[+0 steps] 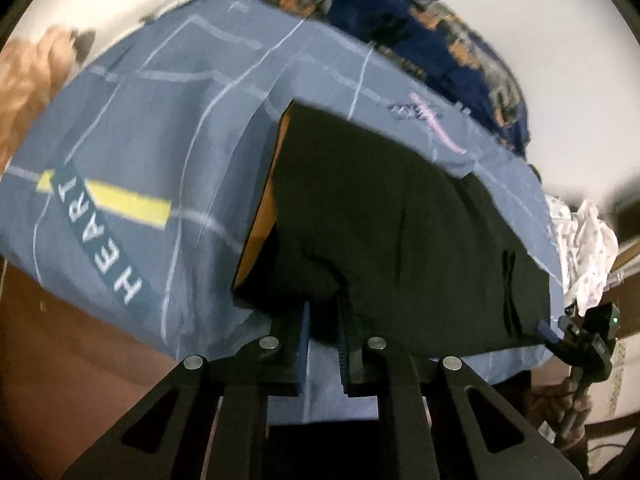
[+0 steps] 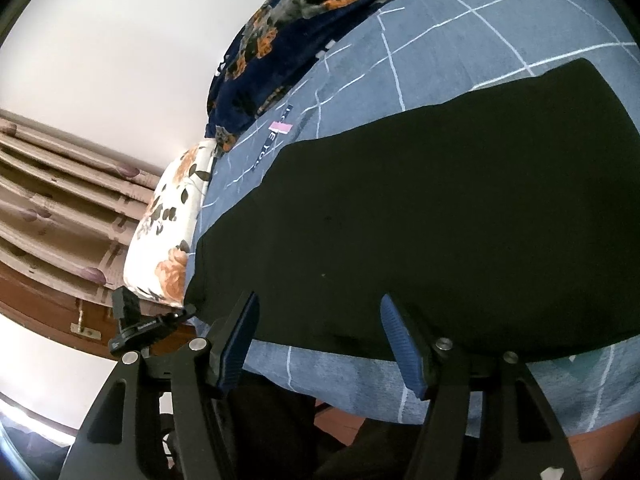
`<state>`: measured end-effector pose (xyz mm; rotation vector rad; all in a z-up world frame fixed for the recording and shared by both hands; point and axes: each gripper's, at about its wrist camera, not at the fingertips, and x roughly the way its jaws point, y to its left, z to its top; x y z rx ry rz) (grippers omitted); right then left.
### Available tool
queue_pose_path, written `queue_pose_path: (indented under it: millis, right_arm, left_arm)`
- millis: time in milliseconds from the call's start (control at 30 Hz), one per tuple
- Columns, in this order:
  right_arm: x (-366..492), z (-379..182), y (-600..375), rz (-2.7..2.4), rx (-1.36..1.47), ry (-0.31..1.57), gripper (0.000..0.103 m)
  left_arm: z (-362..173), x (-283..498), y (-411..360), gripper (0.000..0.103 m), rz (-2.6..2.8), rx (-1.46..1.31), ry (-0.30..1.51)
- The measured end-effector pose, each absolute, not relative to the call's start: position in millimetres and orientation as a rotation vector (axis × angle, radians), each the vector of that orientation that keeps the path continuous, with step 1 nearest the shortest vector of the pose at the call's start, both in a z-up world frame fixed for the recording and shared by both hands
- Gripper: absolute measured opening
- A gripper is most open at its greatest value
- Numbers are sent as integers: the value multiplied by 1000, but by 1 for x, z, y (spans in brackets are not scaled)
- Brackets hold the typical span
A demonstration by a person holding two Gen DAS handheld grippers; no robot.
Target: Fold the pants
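A pair of black pants (image 2: 420,216) is spread flat on a blue bedsheet (image 1: 152,128) marked with thin white lines and the word HEART.

In the left wrist view, the left gripper (image 1: 323,312) is seen pointing steeply down at the near edge of the pants. Its jaws are drawn almost together, and a bunched fold of the black cloth is pinched between the pads. Just left of the jaws, a corner of the pants is lifted, and an orange-brown lining (image 1: 264,208) is exposed along that raised edge. Far right of this gripper, the right gripper (image 1: 554,330) is visible at the pants' other near corner, with part of a hand (image 1: 560,408) below it.

In the right wrist view, the right gripper (image 2: 318,328) is held with its jaws spread wide. Nothing is clamped between the blue ribbed pads (image 2: 402,348); the hem of the pants lies just ahead of the fingertips, over the sheet. Left of this gripper, a floral pillow (image 2: 168,240) is set against the pants' side edge, and the left gripper (image 2: 132,330) is seen just below it. Beyond the pants, a dark blue floral blanket (image 2: 280,52) is heaped along the far side of the bed.
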<state>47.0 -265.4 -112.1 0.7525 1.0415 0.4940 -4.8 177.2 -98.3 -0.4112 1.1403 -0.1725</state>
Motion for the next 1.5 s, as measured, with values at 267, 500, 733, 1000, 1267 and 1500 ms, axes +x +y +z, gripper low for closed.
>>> queue_pose_path:
  millis: [267, 500, 733, 1000, 1267, 1500]
  right_arm:
    - [45, -115, -265, 499, 761, 1039, 63]
    - [45, -114, -264, 509, 756, 1038, 63]
    - [44, -114, -267, 509, 773, 1038, 65]
    - [43, -118, -271, 507, 805, 1042, 67]
    - [42, -117, -271, 507, 811, 1043, 68]
    - [43, -118, -271, 499, 820, 1044, 70]
  left_arm:
    - [-134, 1, 201, 13, -155, -557, 1245]
    - [-132, 1, 196, 23, -146, -517, 1256]
    - [-117, 1, 197, 47, -71, -390, 1200]
    - [-126, 11, 190, 50, -119, -346, 1236]
    - [-135, 29, 189, 65, -243, -348, 1272]
    - [-129, 31, 180, 36, -307, -287, 1259]
